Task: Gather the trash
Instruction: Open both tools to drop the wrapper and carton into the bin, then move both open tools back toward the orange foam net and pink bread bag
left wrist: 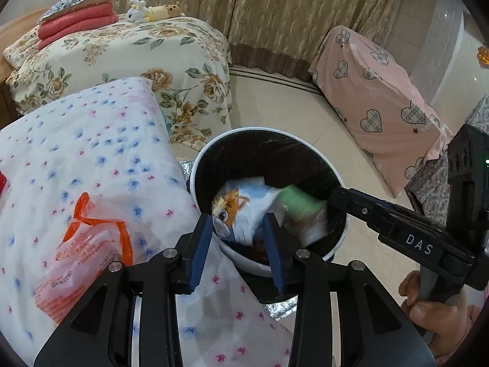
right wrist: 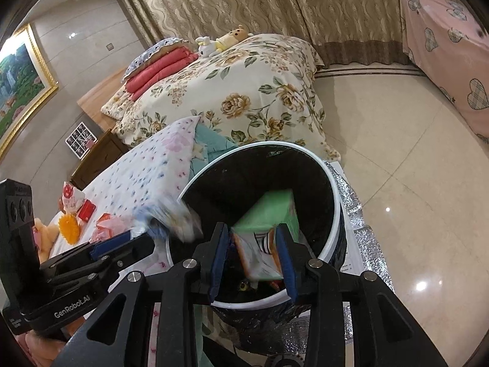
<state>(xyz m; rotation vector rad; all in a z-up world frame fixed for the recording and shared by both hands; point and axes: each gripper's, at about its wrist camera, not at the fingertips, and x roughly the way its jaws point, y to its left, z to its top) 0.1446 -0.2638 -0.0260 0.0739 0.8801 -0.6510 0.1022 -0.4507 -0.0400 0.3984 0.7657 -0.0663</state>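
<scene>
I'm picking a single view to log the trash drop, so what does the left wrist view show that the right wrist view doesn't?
Only the left wrist view shows the white packet printed with an orange cartoon cat sharply, between the left gripper jaws, plus an orange-and-clear plastic bag on the bedding. Only the right wrist view shows the gold-framed landscape painting and a yellow spiky ball. Both show the white-rimmed black-lined trash bin and a blurred green box over its opening, with the right gripper open.

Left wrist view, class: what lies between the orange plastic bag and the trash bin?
Only the flower-print cloth; the orange plastic bag rests on it, left of the trash bin. Left wrist view shows it.
</scene>
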